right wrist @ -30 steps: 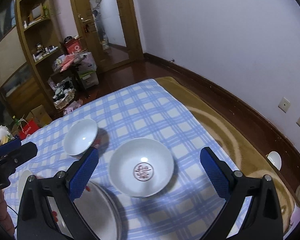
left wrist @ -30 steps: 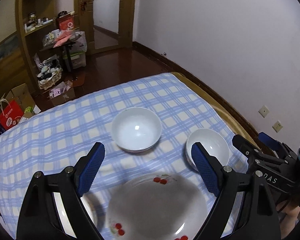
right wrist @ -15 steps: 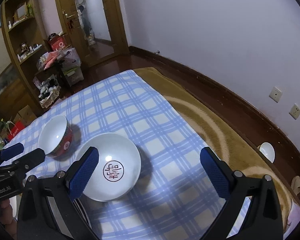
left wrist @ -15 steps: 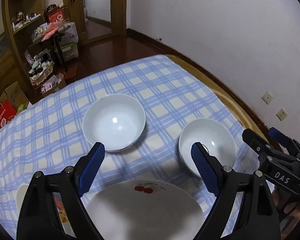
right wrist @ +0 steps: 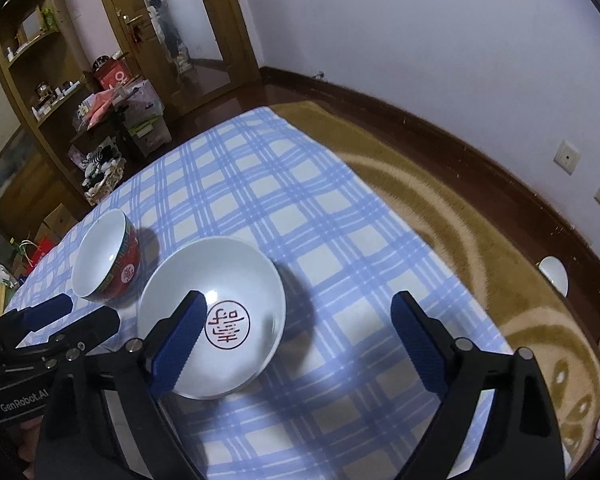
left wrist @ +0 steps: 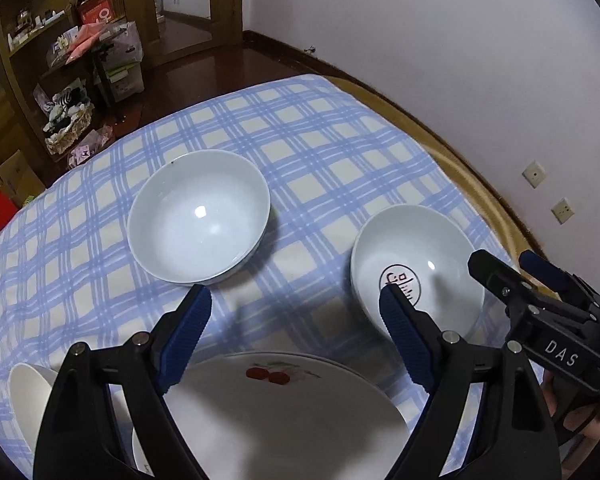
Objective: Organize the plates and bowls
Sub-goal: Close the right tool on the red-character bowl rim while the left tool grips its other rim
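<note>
Now both grippers' fingers, left [left wrist: 294, 322] and right [right wrist: 300, 326], gape wide, grasping nothing, the right having just narrowed slightly

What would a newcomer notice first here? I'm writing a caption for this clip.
The blue checked cloth with white dishes on it: a bowl with a red seal mark at the right, a plain white bowl in the middle, and a cherry-printed plate nearest the camera. Blue-padded fingers frame each view.

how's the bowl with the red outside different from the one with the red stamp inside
The red-sided bowl is deeper and narrower, with steep walls; the stamped bowl is wider and shallower. The red-sided bowl's inside is plain white; the stamped bowl carries a red round mark at its bottom. Both sit upright and empty on the checked cloth.
</note>
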